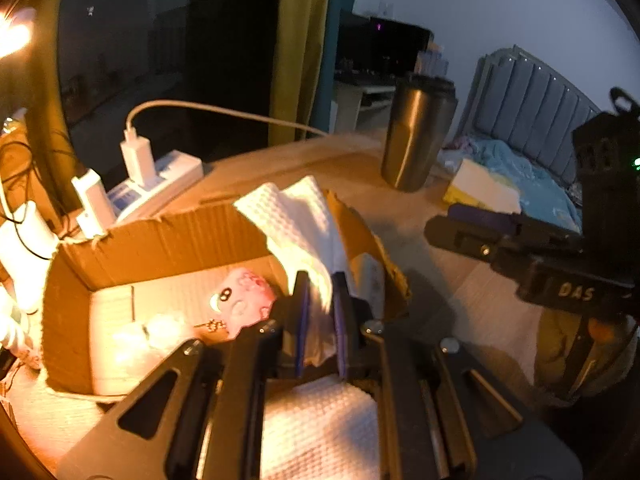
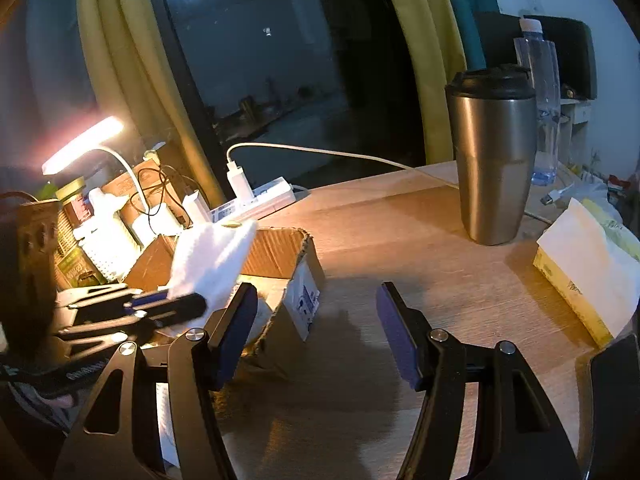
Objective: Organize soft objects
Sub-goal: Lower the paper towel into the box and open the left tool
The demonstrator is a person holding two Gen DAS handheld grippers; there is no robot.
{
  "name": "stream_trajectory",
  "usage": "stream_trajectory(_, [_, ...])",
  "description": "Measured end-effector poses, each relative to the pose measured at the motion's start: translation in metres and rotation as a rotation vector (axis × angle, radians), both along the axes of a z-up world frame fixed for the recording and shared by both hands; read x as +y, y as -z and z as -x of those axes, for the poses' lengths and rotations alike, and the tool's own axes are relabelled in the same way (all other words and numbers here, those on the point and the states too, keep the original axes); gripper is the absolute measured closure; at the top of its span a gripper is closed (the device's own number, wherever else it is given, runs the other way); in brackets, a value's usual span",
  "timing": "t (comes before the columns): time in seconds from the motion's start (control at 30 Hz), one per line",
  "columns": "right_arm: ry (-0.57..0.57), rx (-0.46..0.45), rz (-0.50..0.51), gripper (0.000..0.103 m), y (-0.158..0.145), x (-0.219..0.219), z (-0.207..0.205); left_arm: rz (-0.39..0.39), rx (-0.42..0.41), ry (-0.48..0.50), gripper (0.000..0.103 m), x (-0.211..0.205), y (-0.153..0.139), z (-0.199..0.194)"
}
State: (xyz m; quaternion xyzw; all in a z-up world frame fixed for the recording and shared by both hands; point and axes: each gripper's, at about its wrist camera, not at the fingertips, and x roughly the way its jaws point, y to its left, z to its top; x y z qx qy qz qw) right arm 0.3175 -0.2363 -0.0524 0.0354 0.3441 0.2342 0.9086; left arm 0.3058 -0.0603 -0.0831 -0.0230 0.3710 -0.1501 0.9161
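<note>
My left gripper (image 1: 322, 280) is shut on a white waffle-weave cloth (image 1: 300, 224) and holds it over the right side of an open cardboard box (image 1: 160, 236). A pink plush toy (image 1: 242, 300) and a pale soft object (image 1: 160, 332) lie inside the box. In the right wrist view the cloth (image 2: 212, 256) stands up from the left gripper (image 2: 192, 300) above the box (image 2: 280, 252). My right gripper (image 2: 316, 312) is open and empty over the wooden table (image 2: 400, 240), right of the box. It also shows in the left wrist view (image 1: 472, 232).
A steel tumbler (image 2: 494, 160) stands on the table at the back right, a water bottle (image 2: 540, 80) behind it. A tissue box (image 2: 580, 272) lies at the right edge. A power strip with chargers (image 2: 256, 196) and a lit desk lamp (image 2: 84, 144) are at the back left.
</note>
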Motion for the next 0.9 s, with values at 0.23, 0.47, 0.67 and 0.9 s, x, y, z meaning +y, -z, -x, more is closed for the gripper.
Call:
stream_trajectory(0.23, [0.005,0.001,-0.012,0.038,0.004,-0.005,-0.003,-0.013,0.063,-0.001,0.091,-0.011,0.02,-0.021])
stream_trajectory(0.47, [0.031,0.005,-0.023,0.038,0.006,-0.013,-0.004,0.014,0.092,0.044,0.087,-0.019,0.022,-0.026])
stream_trajectory(0.67, [0.043,-0.001,-0.021,0.038,0.003,-0.016,-0.002,0.001,0.117,0.03,0.064,-0.022,0.021,-0.032])
stream_trajectory(0.9, [0.051,-0.012,-0.011,0.038,-0.005,-0.014,0.003,0.017,0.121,0.018,0.034,-0.011,0.015,-0.026])
